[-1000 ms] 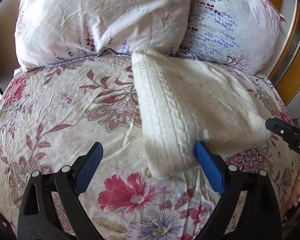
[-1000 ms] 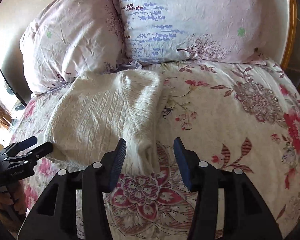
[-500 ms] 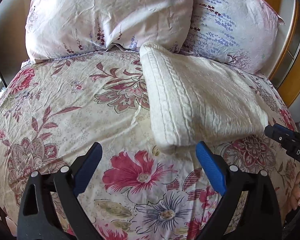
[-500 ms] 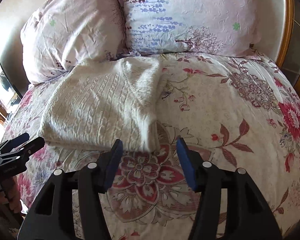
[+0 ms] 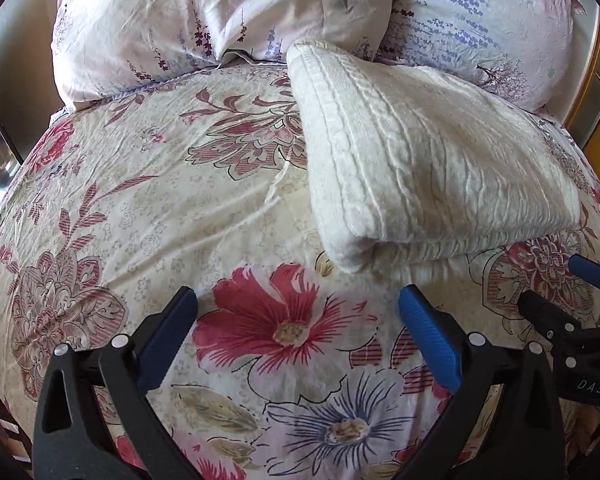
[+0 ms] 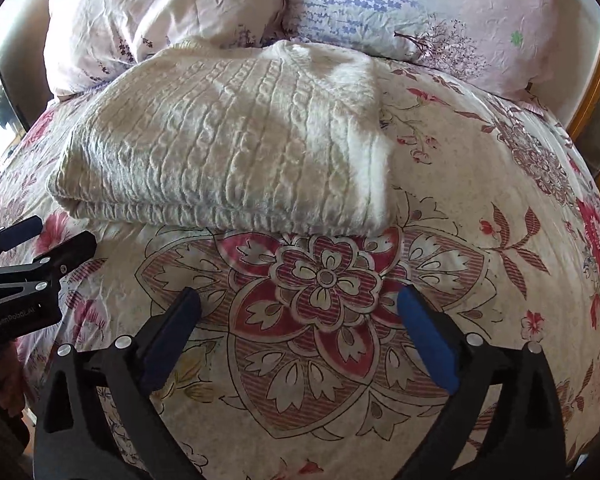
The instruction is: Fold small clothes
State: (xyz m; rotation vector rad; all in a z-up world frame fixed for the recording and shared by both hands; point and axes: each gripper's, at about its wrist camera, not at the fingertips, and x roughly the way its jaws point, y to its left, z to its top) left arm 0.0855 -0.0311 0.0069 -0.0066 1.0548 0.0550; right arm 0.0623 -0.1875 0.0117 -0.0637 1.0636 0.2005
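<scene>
Both tools gape wide and hold nothing — the left tool (image 5: 298, 310) and right tool (image 6: 300, 308) hover over the floral bed (image 6: 480, 184). Beyond them the folded cream sweater (image 6: 236, 140) lies flat, long axis toward the pillows (image 6: 380, 0) at the bed's head edge.

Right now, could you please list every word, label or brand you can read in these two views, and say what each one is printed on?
"DAS": white letters on the black body of the right tongs, at the left wrist view's right edge; it may be cut off.
"GenRobot.AI": small, faint print on the black body of the left tongs, in the right wrist view; partly blurred, so this reading is uncertain.
Nothing readable on the folded cream knit, pillows or bedspread.
</scene>
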